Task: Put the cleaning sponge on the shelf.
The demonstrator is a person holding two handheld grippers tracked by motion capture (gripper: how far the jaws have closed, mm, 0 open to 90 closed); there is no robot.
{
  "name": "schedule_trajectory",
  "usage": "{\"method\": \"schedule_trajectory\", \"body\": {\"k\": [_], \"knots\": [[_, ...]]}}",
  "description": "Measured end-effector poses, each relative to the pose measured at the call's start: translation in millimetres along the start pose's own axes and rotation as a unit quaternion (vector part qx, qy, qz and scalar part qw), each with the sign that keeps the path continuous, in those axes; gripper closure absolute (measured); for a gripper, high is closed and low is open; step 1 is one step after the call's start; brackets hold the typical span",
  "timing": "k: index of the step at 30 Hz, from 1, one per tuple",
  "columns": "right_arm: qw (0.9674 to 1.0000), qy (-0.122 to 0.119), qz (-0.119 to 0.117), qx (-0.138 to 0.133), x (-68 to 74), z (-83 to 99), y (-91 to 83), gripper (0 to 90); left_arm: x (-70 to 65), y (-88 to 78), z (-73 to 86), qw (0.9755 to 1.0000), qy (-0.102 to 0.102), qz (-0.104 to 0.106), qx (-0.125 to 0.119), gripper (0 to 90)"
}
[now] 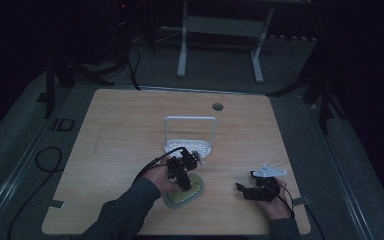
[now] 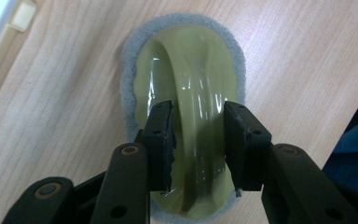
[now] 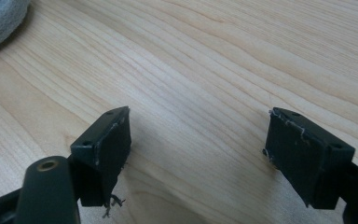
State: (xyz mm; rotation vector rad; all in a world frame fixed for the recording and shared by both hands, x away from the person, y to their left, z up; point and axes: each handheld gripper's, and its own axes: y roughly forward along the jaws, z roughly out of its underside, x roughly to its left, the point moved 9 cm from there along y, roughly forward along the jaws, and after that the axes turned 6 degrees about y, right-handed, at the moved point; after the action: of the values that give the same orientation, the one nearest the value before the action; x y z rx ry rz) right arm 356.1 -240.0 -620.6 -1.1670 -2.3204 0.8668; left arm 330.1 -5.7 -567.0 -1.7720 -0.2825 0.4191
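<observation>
Left tongs (image 2: 198,140) point down over the scrubbing pad (image 2: 184,116), their pads either side of its arched green handle (image 2: 200,93), which runs lengthwise between them along the pad's long axis. I judge them just touching or about to; a firm pinch cannot be told. The pad lies flat on the bench (image 1: 120,130) near the front edge, just in front of the white rack (image 1: 190,135). Right tongs (image 3: 198,149) rest spread wide and empty over bare wood, well apart to the right, so the left hand is far nearer.
</observation>
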Motion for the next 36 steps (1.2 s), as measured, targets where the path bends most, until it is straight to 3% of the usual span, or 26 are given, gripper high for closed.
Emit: {"method": "schedule_trajectory", "body": {"k": [13, 22, 36], "knots": [[1.0, 0.0, 0.0, 0.0, 0.0, 0.0, 0.0, 21.7, 0.1, -3.1, 0.8, 0.9998, 0.016, -0.004, 0.015, 67.1], [1.0, 0.0, 0.0, 0.0, 0.0, 0.0, 0.0, 21.7, 1.4, -5.0, 1.7, 0.9986, 0.038, -0.013, 0.033, 71.1], [1.0, 0.0, -0.001, 0.0, 0.0, 0.0, 0.1, 21.7, 7.8, -8.3, 2.6, 0.9952, 0.076, -0.047, 0.039, 71.8]]}}
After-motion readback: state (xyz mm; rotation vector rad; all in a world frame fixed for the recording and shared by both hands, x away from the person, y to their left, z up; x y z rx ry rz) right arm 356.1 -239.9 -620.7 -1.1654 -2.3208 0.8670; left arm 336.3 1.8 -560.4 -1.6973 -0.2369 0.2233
